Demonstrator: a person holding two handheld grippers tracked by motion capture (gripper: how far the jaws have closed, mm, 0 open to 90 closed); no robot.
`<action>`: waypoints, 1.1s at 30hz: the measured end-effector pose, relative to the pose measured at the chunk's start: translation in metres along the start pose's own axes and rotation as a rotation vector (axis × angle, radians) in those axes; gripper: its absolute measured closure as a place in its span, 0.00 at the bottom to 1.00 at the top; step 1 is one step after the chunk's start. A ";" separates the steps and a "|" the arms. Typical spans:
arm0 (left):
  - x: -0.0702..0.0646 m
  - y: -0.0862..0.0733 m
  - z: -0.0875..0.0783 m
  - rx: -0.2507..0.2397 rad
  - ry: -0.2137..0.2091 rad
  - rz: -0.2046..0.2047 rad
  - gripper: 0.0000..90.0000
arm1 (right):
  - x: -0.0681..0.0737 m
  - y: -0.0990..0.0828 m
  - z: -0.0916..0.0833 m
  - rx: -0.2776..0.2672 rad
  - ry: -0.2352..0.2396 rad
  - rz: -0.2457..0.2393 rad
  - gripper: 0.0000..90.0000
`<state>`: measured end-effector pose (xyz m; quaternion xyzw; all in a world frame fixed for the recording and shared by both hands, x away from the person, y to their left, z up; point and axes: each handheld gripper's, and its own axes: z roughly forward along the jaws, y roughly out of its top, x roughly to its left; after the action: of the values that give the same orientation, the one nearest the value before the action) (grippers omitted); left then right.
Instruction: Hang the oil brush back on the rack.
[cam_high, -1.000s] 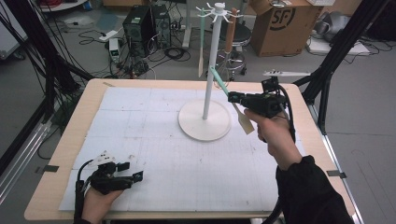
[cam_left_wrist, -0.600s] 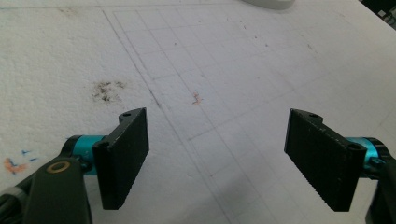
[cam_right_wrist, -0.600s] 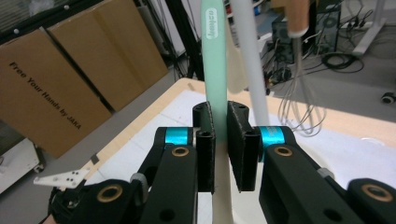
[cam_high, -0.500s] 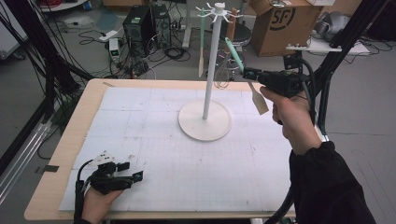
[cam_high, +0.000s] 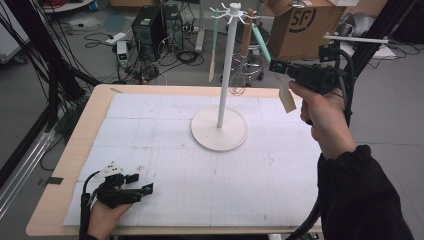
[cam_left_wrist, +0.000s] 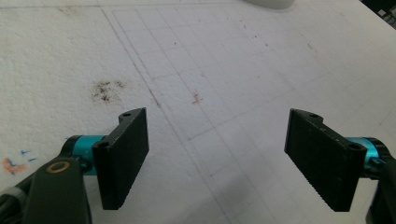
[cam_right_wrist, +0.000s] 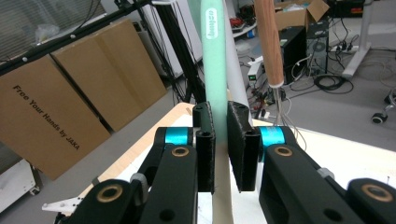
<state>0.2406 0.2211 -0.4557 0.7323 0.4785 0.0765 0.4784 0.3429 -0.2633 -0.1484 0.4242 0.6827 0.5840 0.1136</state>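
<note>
Right gripper (cam_high: 278, 66) risen, clamping mint-handled spatula (cam_high: 261, 40), wooden blade

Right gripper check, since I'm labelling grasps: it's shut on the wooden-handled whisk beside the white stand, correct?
Not quite. The right gripper is shut on the mint-handled spatula; the wooden-handled whisk hangs free beside it, by the white stand, as the right gripper view shows.

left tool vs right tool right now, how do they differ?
The left tool rests low on the white foam mat, jaws wide apart and empty; the right tool is raised beside the white utensil stand, jaws shut on the mint-handled wooden spatula. Both are hand-held, with black jaws.
</note>
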 end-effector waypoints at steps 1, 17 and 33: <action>0.000 0.000 0.000 0.001 0.001 0.000 0.25 | 0.001 0.001 0.000 0.001 0.004 -0.002 0.91; 0.000 0.000 0.000 0.000 0.000 0.003 0.25 | 0.007 0.004 0.009 0.001 0.022 -0.008 0.91; 0.000 0.000 0.000 0.000 0.000 0.002 0.25 | 0.005 0.003 0.025 0.023 0.002 -0.007 0.91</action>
<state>0.2405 0.2208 -0.4556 0.7328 0.4778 0.0770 0.4783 0.3573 -0.2429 -0.1516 0.4225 0.6909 0.5762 0.1104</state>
